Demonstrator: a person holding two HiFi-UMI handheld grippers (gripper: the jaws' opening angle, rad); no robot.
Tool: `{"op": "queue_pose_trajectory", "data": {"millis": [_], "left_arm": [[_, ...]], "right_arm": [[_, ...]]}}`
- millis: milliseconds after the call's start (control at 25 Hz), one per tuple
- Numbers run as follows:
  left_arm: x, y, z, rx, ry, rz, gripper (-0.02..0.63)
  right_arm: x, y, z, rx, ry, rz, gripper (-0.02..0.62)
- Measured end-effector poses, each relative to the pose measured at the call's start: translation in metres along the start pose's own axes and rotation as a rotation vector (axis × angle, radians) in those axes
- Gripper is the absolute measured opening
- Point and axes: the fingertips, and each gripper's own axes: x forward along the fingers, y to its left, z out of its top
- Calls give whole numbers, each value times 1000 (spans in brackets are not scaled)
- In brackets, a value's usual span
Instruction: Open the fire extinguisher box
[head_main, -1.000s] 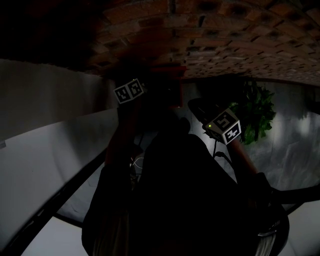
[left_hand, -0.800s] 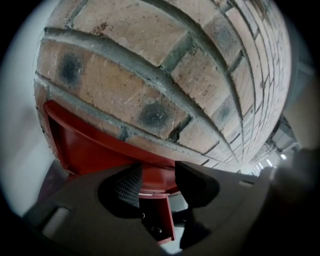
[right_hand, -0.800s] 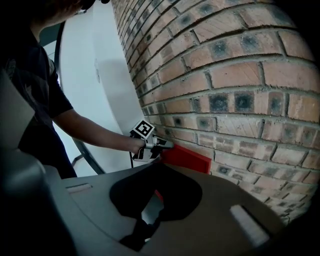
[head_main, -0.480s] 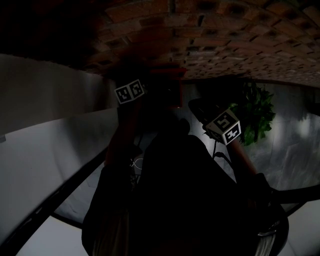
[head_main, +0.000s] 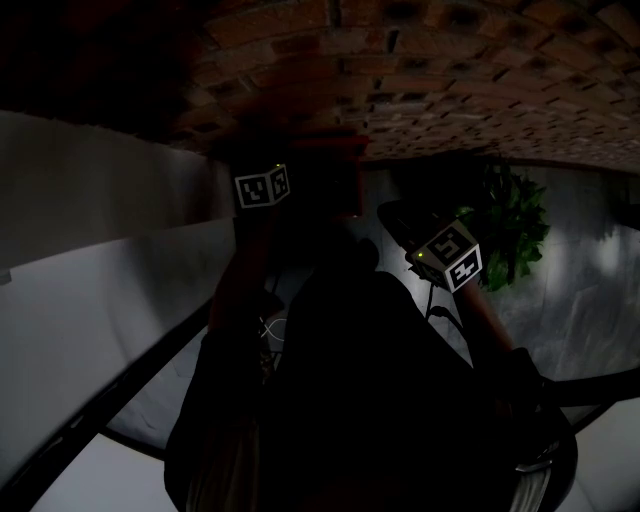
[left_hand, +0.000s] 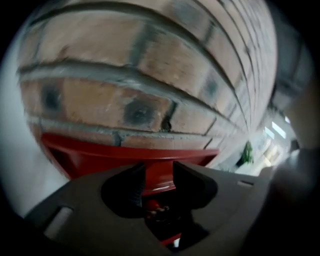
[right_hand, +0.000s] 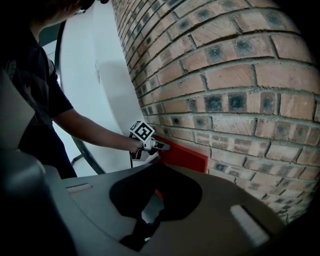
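The red fire extinguisher box (right_hand: 183, 155) is mounted low on a brick wall (right_hand: 225, 75), just beside a white wall panel (right_hand: 107, 85), and it looks closed.

The left claw (left_hand: 159, 176) is up against the box at its upper left corner (the right gripper view shows this best, with the marker cube (right_hand: 141, 131) just above the person's hand). Its jaws have just been closing and now stand a little apart. The red of the box fills the gap between them, under the box's projecting top lip. I cannot tell whether the pads actually pinch the metal or only flank it.

The right claw (right_hand: 155, 175) is held back from the wall, well apart from the box. Its dark jaws appear clenched together at the tips with nothing between them.

The head view is very dim. Both marker cubes show against the person's dark clothing, and a leafy green plant (head_main: 515, 232) stands to the right, near the foot of the wall.
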Motion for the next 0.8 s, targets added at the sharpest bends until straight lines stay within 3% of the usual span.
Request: {"op": "queue_pose_trajectory", "data": {"millis": [120, 480, 800], "left_arm": [[0, 0, 0, 67, 11, 28, 159], [-2, 14, 1, 43, 5, 88, 10], [4, 16, 2, 41, 3, 76, 2]], "right_arm": [[0, -2, 0, -1, 0, -1, 2], [1, -3, 2, 1, 4, 6, 2], [2, -5, 0, -2, 16, 2, 2]]}}
